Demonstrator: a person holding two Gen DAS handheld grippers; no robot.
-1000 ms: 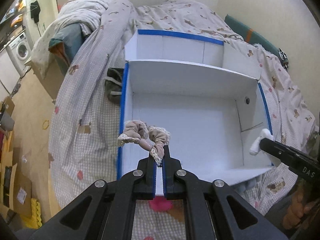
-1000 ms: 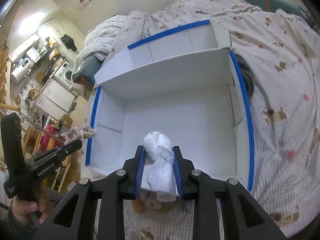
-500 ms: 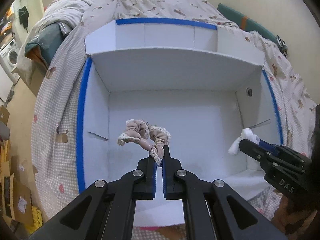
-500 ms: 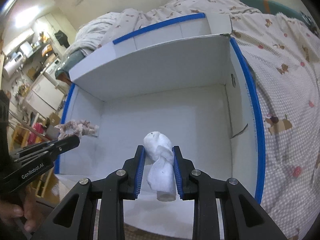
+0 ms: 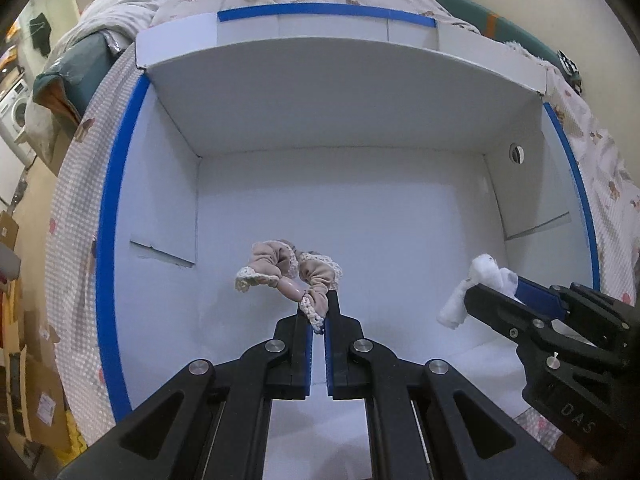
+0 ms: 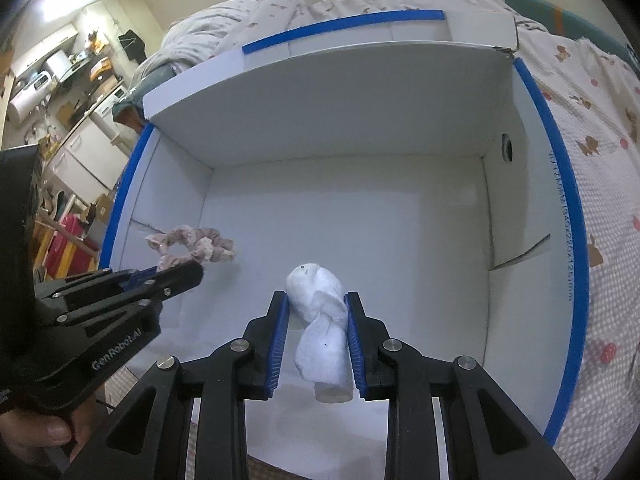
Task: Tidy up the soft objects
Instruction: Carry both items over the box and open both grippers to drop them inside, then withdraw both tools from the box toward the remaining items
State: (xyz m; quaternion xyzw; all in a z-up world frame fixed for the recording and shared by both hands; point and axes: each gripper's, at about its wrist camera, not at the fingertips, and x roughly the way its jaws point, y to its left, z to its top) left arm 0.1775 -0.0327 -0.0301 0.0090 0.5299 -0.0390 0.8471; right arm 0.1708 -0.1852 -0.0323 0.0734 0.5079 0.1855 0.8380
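A white box (image 5: 360, 208) with blue-taped edges lies on a bed, and both grippers hang over its open front compartment. My left gripper (image 5: 318, 312) is shut on a pink, lace-trimmed scrunchie (image 5: 288, 270), which dangles from its tips above the box floor. In the right wrist view the same scrunchie (image 6: 196, 246) and left gripper (image 6: 176, 276) show at the left. My right gripper (image 6: 316, 316) is shut on a knotted white sock (image 6: 320, 320); this sock (image 5: 480, 284) and right gripper (image 5: 500, 296) appear at the right of the left wrist view.
The box has a divider wall (image 6: 328, 96) and a narrower compartment behind it. A patterned quilt (image 6: 592, 128) surrounds the box. Piled bedding (image 5: 120, 40) lies at the far left. A hand (image 6: 44, 436) holds the left gripper. Kitchen clutter (image 6: 60, 80) stands beyond the bed.
Both grippers have sunk and moved forward from over the box's near edge to inside the front compartment, each still holding its item. The box now fills both views.
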